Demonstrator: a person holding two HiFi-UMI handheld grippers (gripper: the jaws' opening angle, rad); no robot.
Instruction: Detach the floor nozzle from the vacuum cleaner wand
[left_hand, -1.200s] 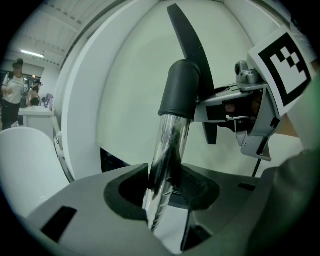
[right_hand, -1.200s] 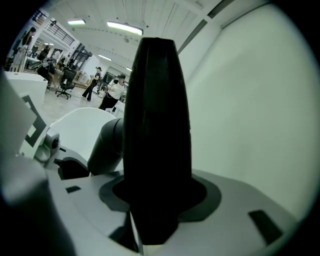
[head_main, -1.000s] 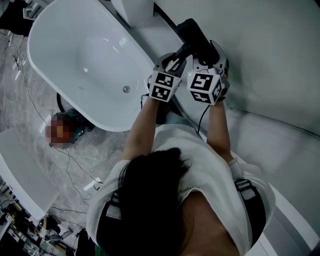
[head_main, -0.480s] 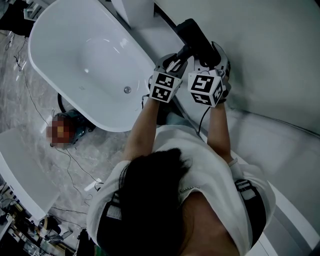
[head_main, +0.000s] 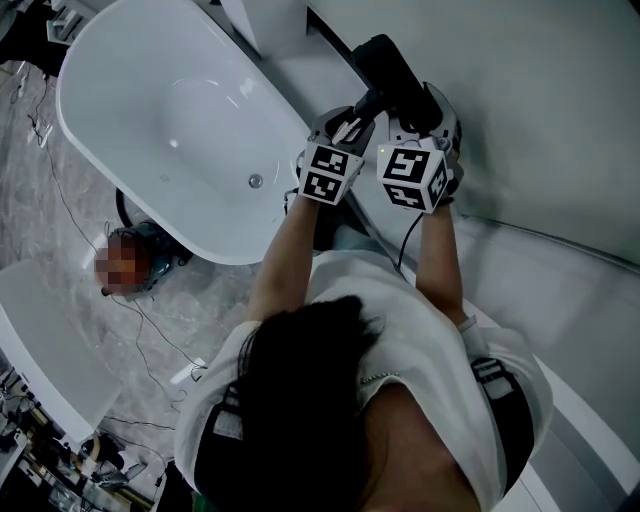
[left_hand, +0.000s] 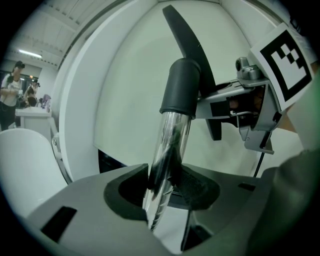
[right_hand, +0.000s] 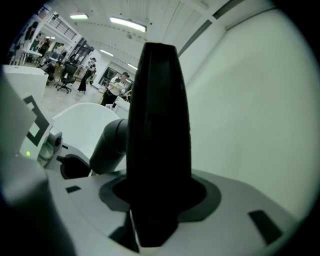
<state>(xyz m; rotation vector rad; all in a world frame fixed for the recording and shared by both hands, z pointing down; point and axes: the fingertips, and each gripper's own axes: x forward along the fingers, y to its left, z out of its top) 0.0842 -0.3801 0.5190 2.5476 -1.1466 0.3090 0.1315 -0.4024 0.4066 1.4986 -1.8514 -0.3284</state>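
The black floor nozzle sticks up and away from both hands, over the ledge beside the tub. A dark grey collar joins it to the clear wand tube. My left gripper is shut on the clear tube just below the collar, and the tube fills its jaws. My right gripper is shut on the black nozzle, which stands upright between its jaws. The two grippers sit side by side, almost touching. The right gripper shows in the left gripper view.
A white oval bathtub lies to the left, with a drain. Thin cables trail over the marble floor near a dark object. A pale curved wall rises to the right. People stand far off.
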